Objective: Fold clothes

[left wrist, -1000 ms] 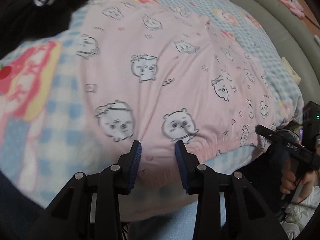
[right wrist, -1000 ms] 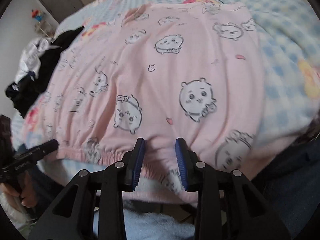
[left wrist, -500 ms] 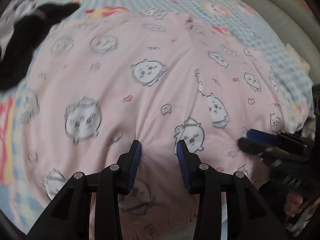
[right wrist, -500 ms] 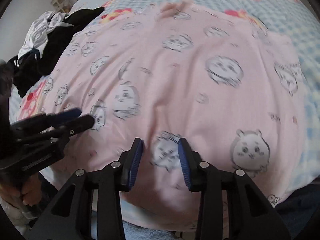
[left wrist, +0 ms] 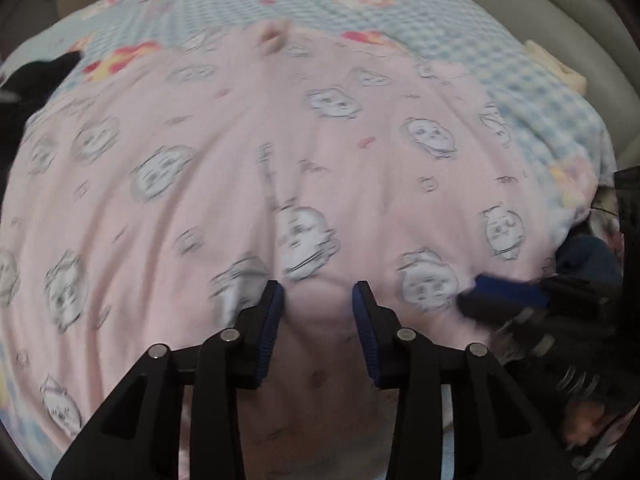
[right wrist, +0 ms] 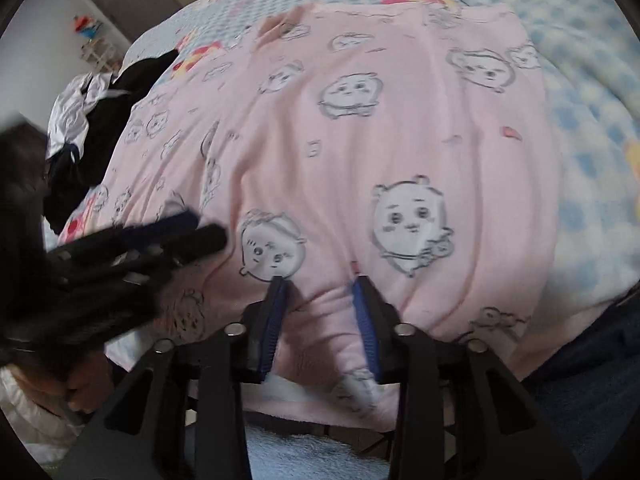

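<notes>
The pink garment [left wrist: 304, 152] lies spread flat on the bed [left wrist: 440, 28], its near hem running crosswise just under both tools. The left tool [left wrist: 318, 296] and right tool [right wrist: 320, 286] sit side by side over that hem, jaws apart, with cloth bunching between them. Neither is clearly nearer.

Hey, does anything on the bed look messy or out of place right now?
Only the heap of dark and white clothes crumpled at the bed's far left edge. The pink garment lies flat, with light creases.
</notes>
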`<state>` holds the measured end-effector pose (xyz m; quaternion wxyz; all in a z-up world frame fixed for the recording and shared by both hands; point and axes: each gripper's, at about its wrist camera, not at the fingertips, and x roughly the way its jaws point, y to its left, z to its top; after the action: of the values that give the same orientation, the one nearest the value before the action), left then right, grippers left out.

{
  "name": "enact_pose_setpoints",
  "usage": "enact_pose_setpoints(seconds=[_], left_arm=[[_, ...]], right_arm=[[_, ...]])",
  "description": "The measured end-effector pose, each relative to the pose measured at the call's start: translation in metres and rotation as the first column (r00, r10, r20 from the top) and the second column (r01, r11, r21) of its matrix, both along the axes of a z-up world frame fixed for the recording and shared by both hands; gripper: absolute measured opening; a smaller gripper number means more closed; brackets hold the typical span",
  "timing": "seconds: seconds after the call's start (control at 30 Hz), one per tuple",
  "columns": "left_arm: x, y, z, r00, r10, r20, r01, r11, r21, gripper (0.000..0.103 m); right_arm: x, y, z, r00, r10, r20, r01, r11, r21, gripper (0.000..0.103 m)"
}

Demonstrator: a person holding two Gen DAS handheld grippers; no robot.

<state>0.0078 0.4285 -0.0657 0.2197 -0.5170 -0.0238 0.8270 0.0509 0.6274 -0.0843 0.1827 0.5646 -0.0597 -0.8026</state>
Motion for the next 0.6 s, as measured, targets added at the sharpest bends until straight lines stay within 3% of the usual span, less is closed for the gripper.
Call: enact_pose_setpoints(seconds=[0.07,0.13,0.27,0.37,0.5,0.6], left_arm=[[0.003,-0.008,0.000,1.000,0.015,0.004,-0.015,1.000,0.003,0.036],[0.006,-0.015,0.000,1.000,0.029,0.008,-0.029,1.000,0.005,0.036],[0.012,-0.030,-0.001,0.998,0.058,0.016,-0.058,0.998,0.010,0.042],[0.007,-0.024,-0.014,0.997,0.071,0.041,-0.070,0.997,-0.041,0.042],[0.009,-0.023,0.007,0.998,0.057,-0.009,-0.057,0.998,0.014,0.042],[0.005,-0.020,0.014,0.999,0.044,-0.021,-0.042,0.998,0.054,0.042]], right_arm=[[-0.001,0.008,0.000,1.000,-0.024,0.002,0.024,0.999,0.023,0.013],[0.001,0.012,0.003,0.999,-0.044,0.002,0.044,0.999,0.032,0.011],[0.014,0.020,0.032,0.994,-0.062,-0.087,0.060,0.998,-0.018,0.036],[0.008,0.042,0.051,0.982,-0.136,-0.130,0.128,0.990,-0.063,0.037],[-0.004,0.084,0.055,0.962,-0.245,-0.124,0.240,0.970,-0.048,0.037],[-0.022,0.118,0.048,0.950,-0.303,-0.071,0.295,0.950,-0.103,0.037]])
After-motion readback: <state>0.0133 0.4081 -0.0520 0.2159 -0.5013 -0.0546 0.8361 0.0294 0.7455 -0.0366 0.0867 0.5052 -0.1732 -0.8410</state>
